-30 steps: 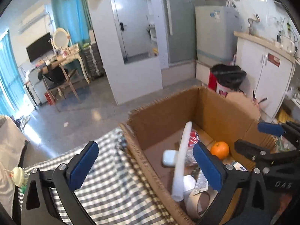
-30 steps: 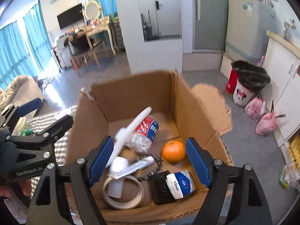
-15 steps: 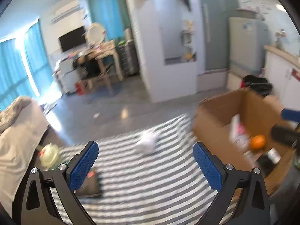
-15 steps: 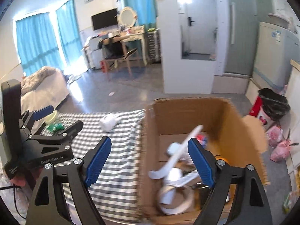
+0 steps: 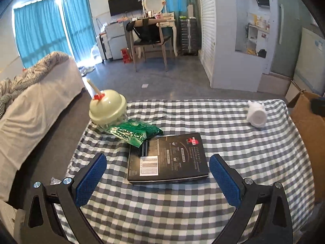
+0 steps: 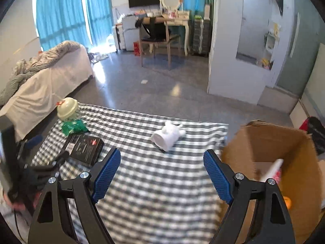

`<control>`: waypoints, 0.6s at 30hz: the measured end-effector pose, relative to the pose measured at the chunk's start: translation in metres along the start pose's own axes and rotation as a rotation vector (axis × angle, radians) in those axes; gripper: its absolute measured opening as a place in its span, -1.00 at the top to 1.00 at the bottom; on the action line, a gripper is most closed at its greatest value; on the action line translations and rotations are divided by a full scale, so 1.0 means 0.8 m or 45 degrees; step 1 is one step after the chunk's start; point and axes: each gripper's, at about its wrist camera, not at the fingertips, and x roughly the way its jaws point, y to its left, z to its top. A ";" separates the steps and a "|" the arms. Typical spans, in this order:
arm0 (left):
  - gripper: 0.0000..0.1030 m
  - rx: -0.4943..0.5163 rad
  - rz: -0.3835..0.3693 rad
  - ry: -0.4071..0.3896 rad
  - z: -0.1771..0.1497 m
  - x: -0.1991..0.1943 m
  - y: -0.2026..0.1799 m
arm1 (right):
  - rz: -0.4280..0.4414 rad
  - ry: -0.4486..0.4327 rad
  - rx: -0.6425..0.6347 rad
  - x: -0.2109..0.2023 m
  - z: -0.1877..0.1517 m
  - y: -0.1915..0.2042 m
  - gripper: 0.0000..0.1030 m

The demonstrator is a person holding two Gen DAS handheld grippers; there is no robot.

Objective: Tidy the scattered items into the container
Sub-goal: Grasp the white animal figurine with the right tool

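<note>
Both grippers now off box.

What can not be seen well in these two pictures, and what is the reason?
- Cardboard box contents: right wrist view, motion blur and the right gripper finger cover most of them.
- Cardboard box in left wrist view: cut off by the right edge.
- Black book small print: too small to read.
- Left gripper in right wrist view: blurred at the left edge.
- Green packet: its far end is hidden behind the domed cup.

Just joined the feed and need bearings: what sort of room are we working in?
Most likely a lived-in studio flat: a bed, a dressing table with a mirror, and a wall television.
</note>
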 end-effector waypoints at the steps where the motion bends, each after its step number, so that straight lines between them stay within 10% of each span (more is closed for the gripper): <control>1: -1.00 0.003 -0.012 0.006 -0.001 0.007 0.000 | -0.002 0.021 0.013 0.021 0.004 0.005 -0.63; 18: -1.00 -0.026 -0.074 0.103 -0.004 0.080 0.017 | -0.248 0.290 0.192 0.208 0.020 -0.014 -0.47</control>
